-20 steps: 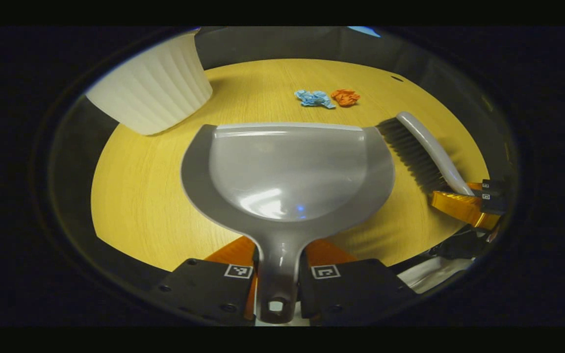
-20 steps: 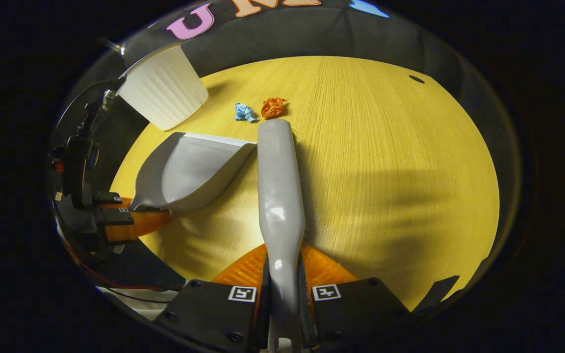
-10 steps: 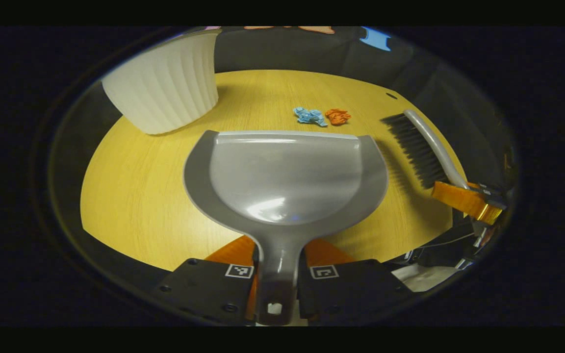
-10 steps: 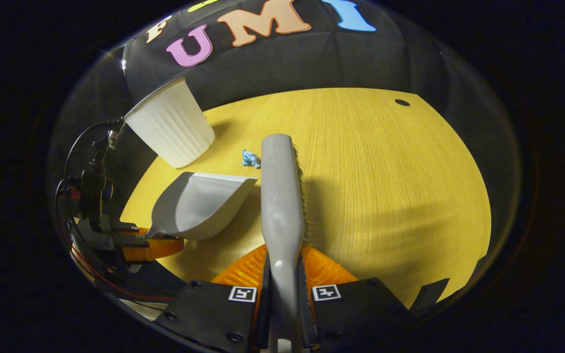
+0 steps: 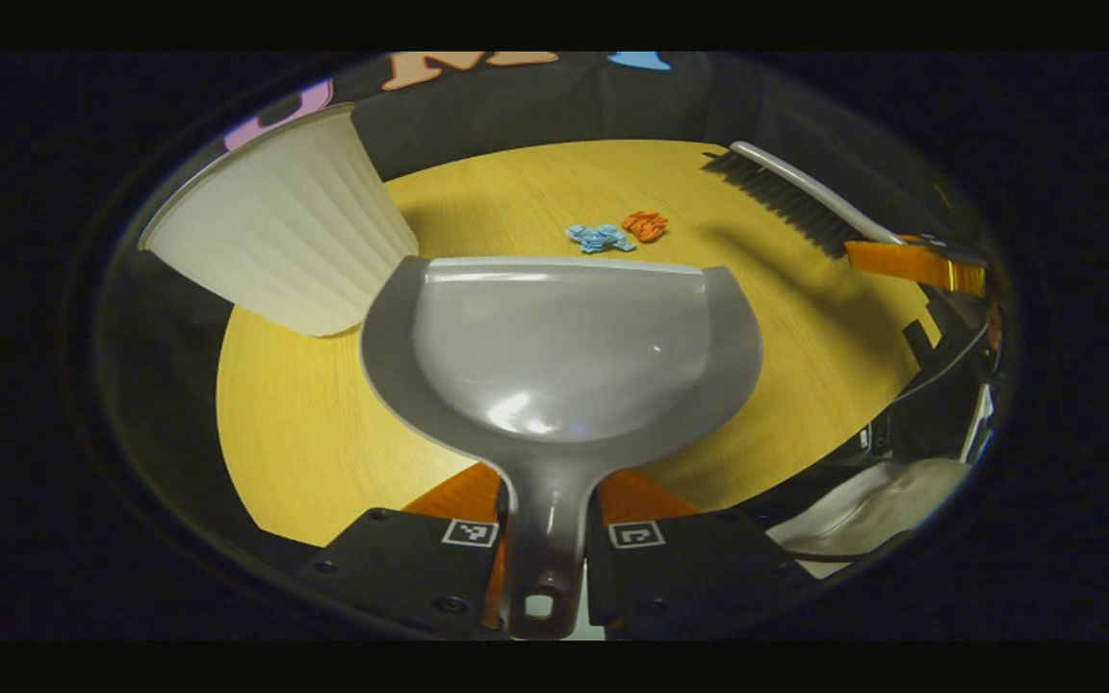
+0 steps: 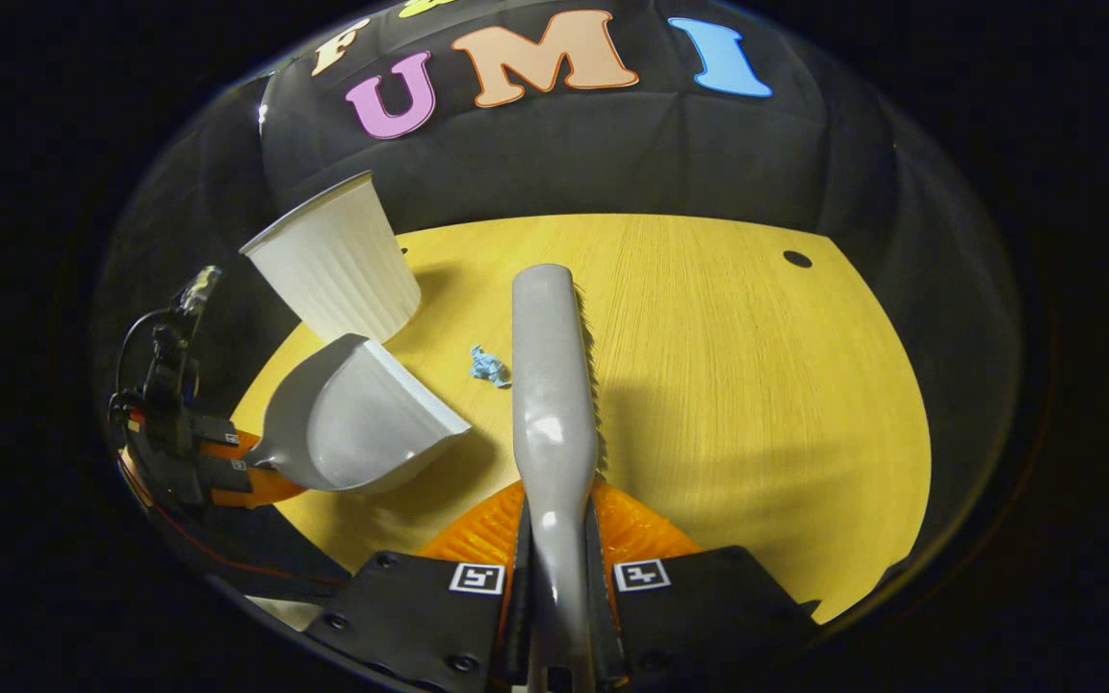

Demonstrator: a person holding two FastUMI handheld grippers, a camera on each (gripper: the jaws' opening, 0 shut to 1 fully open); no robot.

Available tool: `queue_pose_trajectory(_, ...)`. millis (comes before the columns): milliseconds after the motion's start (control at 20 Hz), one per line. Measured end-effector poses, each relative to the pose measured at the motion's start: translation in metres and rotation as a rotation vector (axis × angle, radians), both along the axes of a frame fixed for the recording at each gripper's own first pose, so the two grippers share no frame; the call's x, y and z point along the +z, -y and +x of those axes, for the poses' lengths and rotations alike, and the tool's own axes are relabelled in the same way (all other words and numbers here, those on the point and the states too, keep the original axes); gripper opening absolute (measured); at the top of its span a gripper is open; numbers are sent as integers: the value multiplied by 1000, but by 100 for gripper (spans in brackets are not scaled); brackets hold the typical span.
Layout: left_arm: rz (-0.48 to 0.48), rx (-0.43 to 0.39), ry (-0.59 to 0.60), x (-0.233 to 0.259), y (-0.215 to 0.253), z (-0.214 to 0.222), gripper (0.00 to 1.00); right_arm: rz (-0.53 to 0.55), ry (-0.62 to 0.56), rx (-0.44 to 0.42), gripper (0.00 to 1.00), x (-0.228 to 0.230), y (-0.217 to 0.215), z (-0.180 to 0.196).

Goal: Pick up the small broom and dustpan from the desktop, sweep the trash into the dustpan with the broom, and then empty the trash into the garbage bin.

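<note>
Dustpan [image 5: 564, 351] fills the centre of the left gripper view, its handle clamped between the fingers of the left gripper [image 5: 542, 553] at the bottom edge, mouth facing the scraps so that it can catch what is swept. In the right gripper view it appears lifted off the desktop [image 6: 757, 385] at lower left, tilted. At upper left the white ribbed garbage bin [image 5: 275, 231] stands just beside the pan, seemingly near for emptying. The broom [image 6: 553, 385] runs up the middle of the right gripper view, its handle gripped by the right gripper [image 6: 554, 597], bristles down; it looks raised beyond the trash for a stroke toward the pan. Smallest, the blue scrap [image 5: 598, 238] and orange scrap [image 5: 646, 225] lie close together just above the pan's lip.
</note>
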State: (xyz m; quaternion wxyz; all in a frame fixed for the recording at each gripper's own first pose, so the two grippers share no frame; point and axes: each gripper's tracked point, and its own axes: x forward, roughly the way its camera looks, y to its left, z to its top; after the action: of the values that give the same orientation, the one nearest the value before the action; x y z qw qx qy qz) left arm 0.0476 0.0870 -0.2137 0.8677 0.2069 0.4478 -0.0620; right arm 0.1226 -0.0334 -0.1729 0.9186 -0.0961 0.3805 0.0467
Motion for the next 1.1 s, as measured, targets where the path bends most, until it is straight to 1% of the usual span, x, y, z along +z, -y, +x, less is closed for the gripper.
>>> queue_pose_trajectory(50, 13, -14, -7, 1, -5, 3, 27, -14, 2, -4, 27, 2, 1, 9)
queue_pose_trajectory(150, 39, -34, -24, 1, -12, 12, 29, -38, 3, -14, 27, 2, 3, 30)
queue_pose_trajectory(250, 70, -71, -30, 2, -18, 22, 29, -103, 5, -19, 27, -4, 11, 55)
queue_pose_trajectory(350, 90, -110, -40, 2, -21, 27, 27, -177, -1, 1, 27, -12, 14, 76)
queue_pose_trajectory(500, 100, -159, -81, -12, -21, 36, 27, -295, -44, 41, 27, -29, 18, 101)
queue_pose_trajectory(550, 108, -173, -94, -15, -21, 37, 29, -334, -56, 63, 27, -33, 20, 111)
queue_pose_trajectory(600, 105, -187, -96, -16, -20, 39, 27, -367, -60, 84, 27, -37, 19, 118)
queue_pose_trajectory(650, 93, -195, -101, -18, -20, 42, 28, -393, -66, 111, 27, -41, 16, 124)
queue_pose_trajectory(700, 78, -193, -111, -20, -19, 44, 27, -410, -78, 140, 24, -45, 11, 130)
queue_pose_trajectory(750, 66, -192, -114, -21, -20, 46, 27, -414, -95, 174, 27, -50, 4, 132)
queue_pose_trajectory(800, 62, -193, -123, -24, -22, 48, 27, -410, -112, 219, 24, -57, -5, 132)
queue_pose_trajectory(850, 64, -192, -130, -22, -24, 45, 27, -407, -121, 267, 27, -62, -13, 133)
queue_pose_trajectory(900, 67, -193, -134, -23, -23, 44, 27, -400, -125, 323, 27, -65, -24, 131)
queue_pose_trajectory(950, 73, -197, -140, -24, -22, 43, 28, -382, -135, 384, 24, -66, -35, 126)
queue_pose_trajectory(1000, 81, -199, -141, -23, -22, 44, 28, -358, -157, 439, 27, -66, -47, 119)
queue_pose_trajectory(1050, 84, -199, -143, -23, -22, 44, 28, -339, -183, 486, 27, -68, -57, 112)
queue_pose_trajectory(1100, 80, -197, -146, -24, -22, 44, 27, -333, -210, 521, 24, -70, -64, 107)
